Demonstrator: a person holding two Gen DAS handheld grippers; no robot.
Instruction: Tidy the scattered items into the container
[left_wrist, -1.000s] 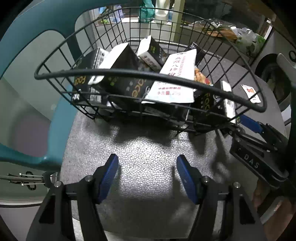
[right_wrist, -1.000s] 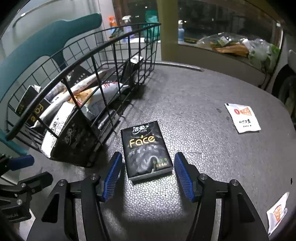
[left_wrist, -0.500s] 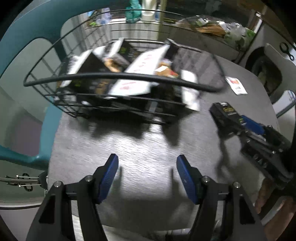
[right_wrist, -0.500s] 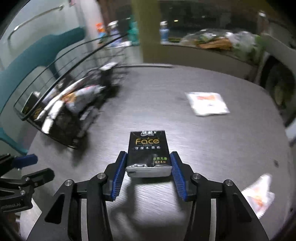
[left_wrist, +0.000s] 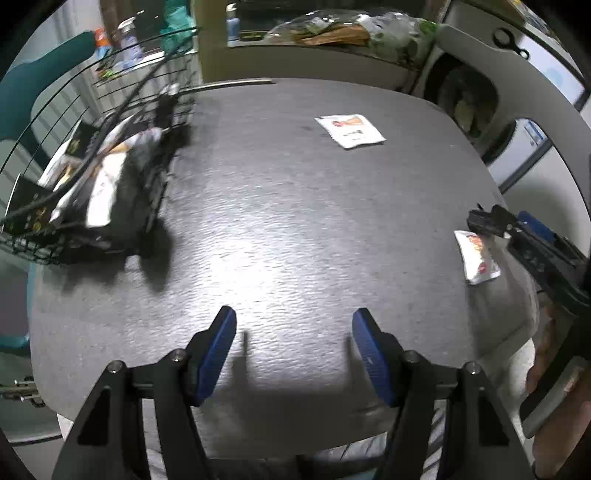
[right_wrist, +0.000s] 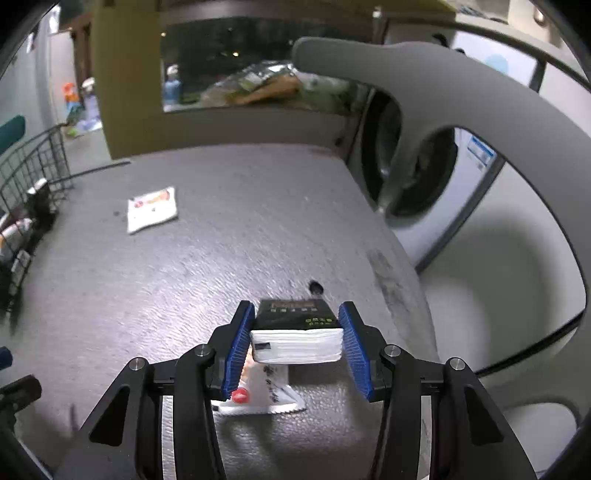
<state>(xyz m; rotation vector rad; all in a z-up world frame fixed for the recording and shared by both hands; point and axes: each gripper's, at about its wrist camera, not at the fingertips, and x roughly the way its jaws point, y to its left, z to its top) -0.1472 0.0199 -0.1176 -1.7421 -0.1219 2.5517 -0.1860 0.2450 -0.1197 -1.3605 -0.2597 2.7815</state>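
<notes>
My right gripper (right_wrist: 296, 320) is shut on a black tissue pack (right_wrist: 295, 334), held just above the grey table (right_wrist: 184, 295). Under the pack lies a white sachet (right_wrist: 264, 393); another sachet (right_wrist: 151, 208) lies farther left. The wire basket (right_wrist: 33, 166) is at the left edge. In the left wrist view my left gripper (left_wrist: 293, 326) stands open over bare table with nothing between its fingers. The basket (left_wrist: 48, 199), full of packs, sits at the left. One sachet (left_wrist: 349, 130) lies far, one sachet (left_wrist: 476, 254) at the right beside the right gripper (left_wrist: 495, 221).
A teal chair (left_wrist: 37, 74) stands behind the basket. A grey chair back (right_wrist: 480, 110) and a washing machine (right_wrist: 424, 173) are off the table's right edge. A counter with bags (left_wrist: 332, 33) runs along the back. A person's hand (left_wrist: 554, 350) holds the right gripper.
The right gripper closed on the tissue pack, lifted it and carried it right, away from the basket, over a sachet. The left gripper swung right too, so the basket slid to the view's left.
</notes>
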